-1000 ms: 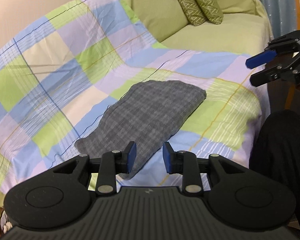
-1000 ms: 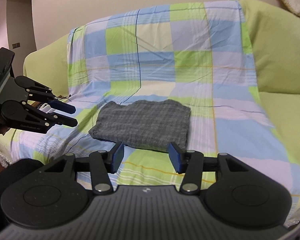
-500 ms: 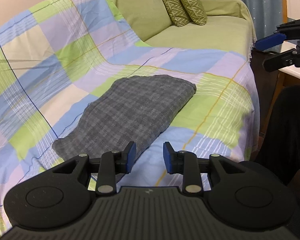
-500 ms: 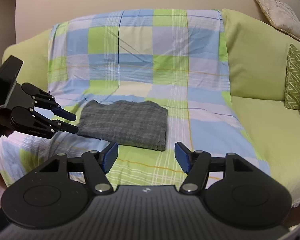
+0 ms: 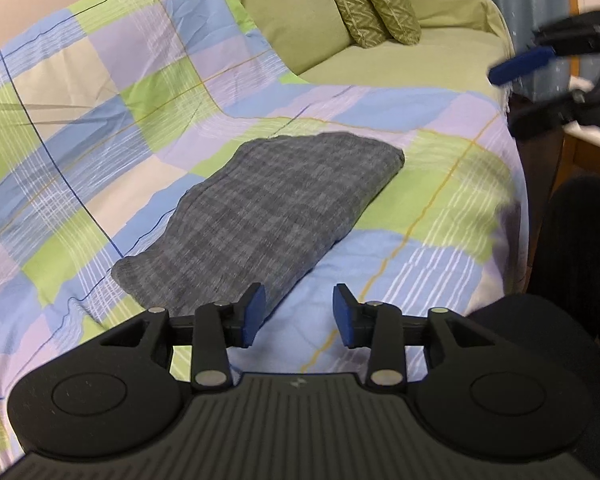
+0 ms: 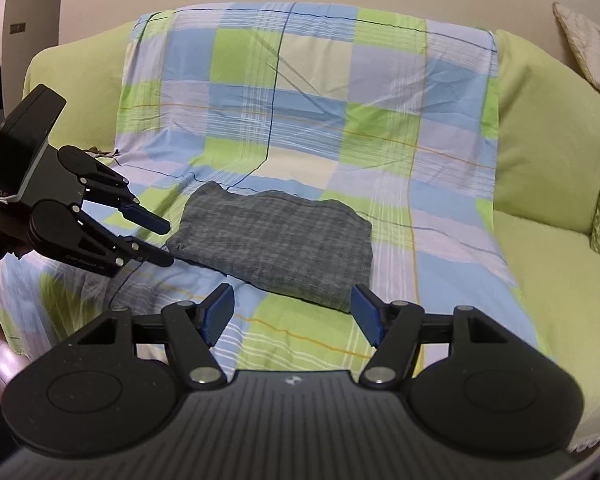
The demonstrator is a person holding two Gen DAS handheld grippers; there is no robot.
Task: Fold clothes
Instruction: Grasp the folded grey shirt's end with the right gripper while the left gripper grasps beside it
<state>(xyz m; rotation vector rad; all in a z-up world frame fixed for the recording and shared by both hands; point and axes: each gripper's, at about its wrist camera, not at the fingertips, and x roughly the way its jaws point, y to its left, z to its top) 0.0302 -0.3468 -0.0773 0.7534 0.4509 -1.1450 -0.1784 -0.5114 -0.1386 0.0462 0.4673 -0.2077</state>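
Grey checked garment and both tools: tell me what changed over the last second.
The left tool opened wider; the right tool opened slightly too, and both shifted a little in front of the sofa. Neither took hold of anything. The folded grey checked garment stayed flat and untouched on the pastel checked sheet.

Sofa, checked sheet over seat and back.
Green sofa [image 6: 548, 264] under sheet [image 6: 300, 92]; folded grey garment [image 6: 276, 248] flat on the seat; two patterned cushions [image 5: 372, 0] far right.
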